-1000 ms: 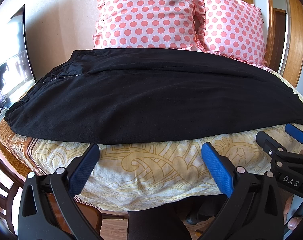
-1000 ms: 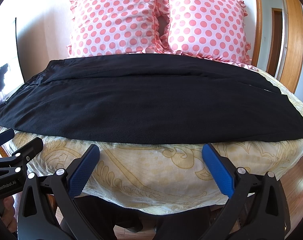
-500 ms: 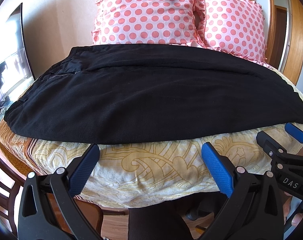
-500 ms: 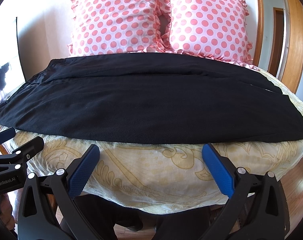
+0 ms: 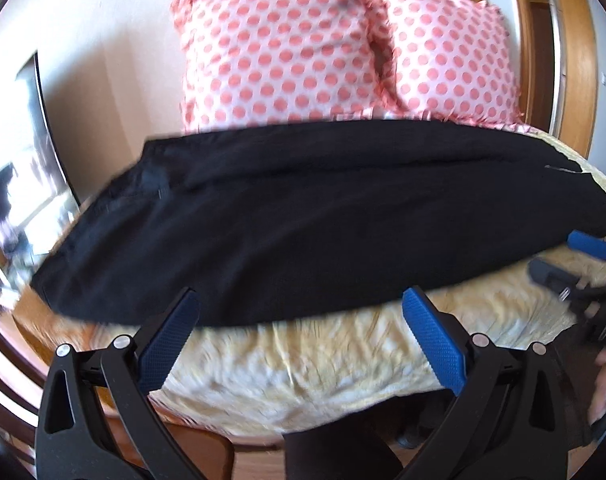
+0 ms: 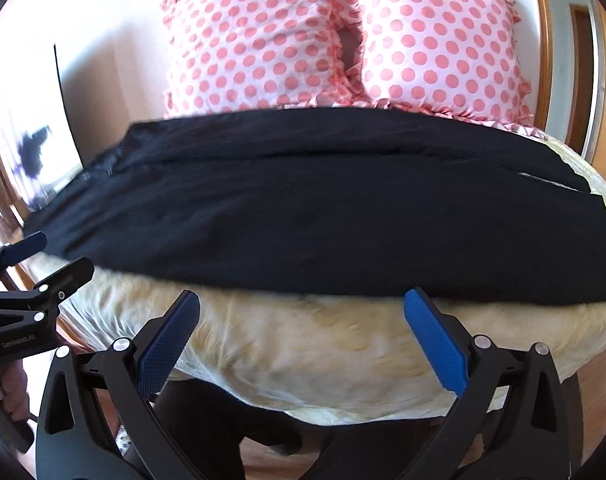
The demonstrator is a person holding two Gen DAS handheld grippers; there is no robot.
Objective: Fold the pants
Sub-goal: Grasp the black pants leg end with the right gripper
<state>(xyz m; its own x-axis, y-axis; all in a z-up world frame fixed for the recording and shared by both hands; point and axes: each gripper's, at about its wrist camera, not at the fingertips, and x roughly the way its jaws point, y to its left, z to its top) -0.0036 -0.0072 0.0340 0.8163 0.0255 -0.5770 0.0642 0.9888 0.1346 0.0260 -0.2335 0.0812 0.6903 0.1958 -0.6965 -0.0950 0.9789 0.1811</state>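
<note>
- Black pants [image 5: 323, 220] are laid flat and lengthwise across a bed covered by a cream bedspread [image 5: 343, 360] with a pale gold pattern; in the right wrist view the same pants [image 6: 323, 208] span nearly the full width of the bed.
- The wider end of the pants, with visible seams, is seen toward the left of both views, and the narrower end toward the right.
- The near long edge of the pants is found just beyond both sets of fingertips, with a strip of bare bedspread [image 6: 323, 340] between that edge and the near side of the bed.
- The left gripper [image 5: 299, 320] is held wide, its blue-padded fingers [image 5: 167, 340] spread apart and nothing gripped between them; its left fingertip is seen overlapping the near hem, though contact cannot be judged.
- The right gripper [image 6: 303, 316] is likewise held wide, with its blue pads [image 6: 435, 344] apart and empty, just short of the cloth edge.
- Each gripper is caught at the edge of the other's view: the right one at the far right of the left wrist view, the left one at the far left of the right wrist view.
- Two pink polka-dot pillows [image 6: 343, 40] are propped upright behind the pants against the wall.
- Both views are blurred.
</note>
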